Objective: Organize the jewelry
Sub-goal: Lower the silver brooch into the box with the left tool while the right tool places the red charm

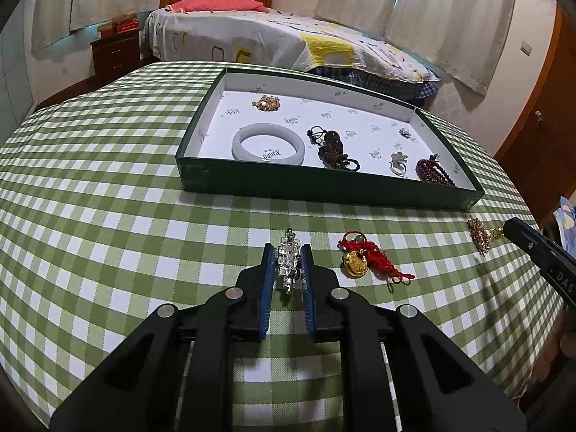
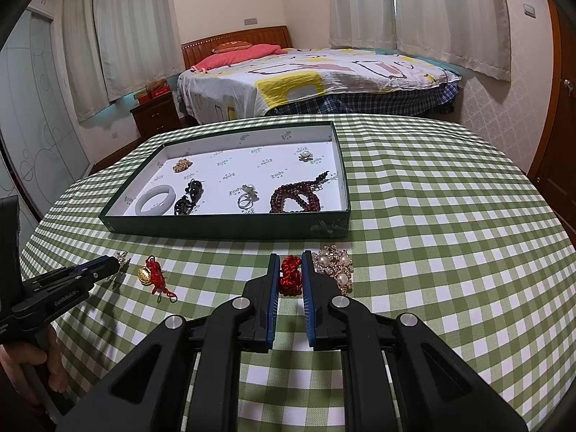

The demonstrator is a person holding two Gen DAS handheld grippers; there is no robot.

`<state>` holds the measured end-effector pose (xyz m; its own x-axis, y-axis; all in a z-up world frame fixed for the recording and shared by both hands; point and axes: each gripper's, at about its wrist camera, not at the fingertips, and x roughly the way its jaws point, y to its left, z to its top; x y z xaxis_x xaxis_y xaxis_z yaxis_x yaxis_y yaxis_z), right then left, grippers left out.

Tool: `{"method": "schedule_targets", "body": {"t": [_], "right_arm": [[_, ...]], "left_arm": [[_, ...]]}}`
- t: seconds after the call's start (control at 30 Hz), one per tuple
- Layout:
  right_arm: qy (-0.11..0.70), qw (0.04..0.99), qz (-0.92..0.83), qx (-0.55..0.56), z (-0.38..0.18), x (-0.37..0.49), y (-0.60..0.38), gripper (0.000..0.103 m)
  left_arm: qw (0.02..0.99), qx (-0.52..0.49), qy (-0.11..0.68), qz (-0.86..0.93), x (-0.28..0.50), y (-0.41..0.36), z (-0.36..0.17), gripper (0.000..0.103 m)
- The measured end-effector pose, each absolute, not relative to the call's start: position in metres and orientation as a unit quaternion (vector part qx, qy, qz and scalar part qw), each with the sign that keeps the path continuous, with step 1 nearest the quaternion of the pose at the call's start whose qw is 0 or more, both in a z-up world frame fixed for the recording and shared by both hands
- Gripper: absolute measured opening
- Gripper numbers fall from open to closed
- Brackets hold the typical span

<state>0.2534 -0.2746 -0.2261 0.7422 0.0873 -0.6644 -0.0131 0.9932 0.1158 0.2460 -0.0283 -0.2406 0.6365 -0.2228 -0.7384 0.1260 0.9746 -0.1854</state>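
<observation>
Green-and-white checked cloth covers the table [image 1: 108,187], with a bed [image 2: 324,72] in the room beyond. Left tongs [image 1: 288,252] are closed on a silver rhinestone brooch [image 1: 288,262], which sits between the blue pads low over the cloth. Just to their right lies a gold lock charm on red cord [image 1: 360,259]. Right tongs [image 2: 291,261] grip a red knotted cord [image 2: 290,275] between their pads, also low over the table. Touching the outer side of their right finger lies a pearl and gold brooch [image 2: 336,268]. Ahead of both tongs stands a green tray [image 2: 223,228] with a white lining. It holds a pale bangle [image 1: 268,142], dark corded beads [image 1: 333,147], a silver ring [image 2: 246,198] and dark red beads [image 2: 298,196].
</observation>
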Motion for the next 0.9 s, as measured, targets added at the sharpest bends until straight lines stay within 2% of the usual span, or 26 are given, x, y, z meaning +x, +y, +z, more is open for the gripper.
{"method": "schedule_targets", "body": {"t": [0.23,0.53,0.9], "right_arm": [[0.345,0.937,0.028,0.048,-0.216,0.253,-0.273,0.013],[0.297,0.953,0.04,0.042,-0.177,0.267,-0.268,0.013],[0.223,0.972,0.07,0.035,-0.131,0.334,-0.252,0.013]], "left_arm": [[0.909,-0.064,0.4,-0.1,0.243,-0.025,-0.224,0.015],[0.928,-0.074,0.344,-0.121,0.247,-0.023,-0.171,0.015],[0.948,-0.065,0.279,-0.14,0.314,-0.038,-0.127,0.015]]}}
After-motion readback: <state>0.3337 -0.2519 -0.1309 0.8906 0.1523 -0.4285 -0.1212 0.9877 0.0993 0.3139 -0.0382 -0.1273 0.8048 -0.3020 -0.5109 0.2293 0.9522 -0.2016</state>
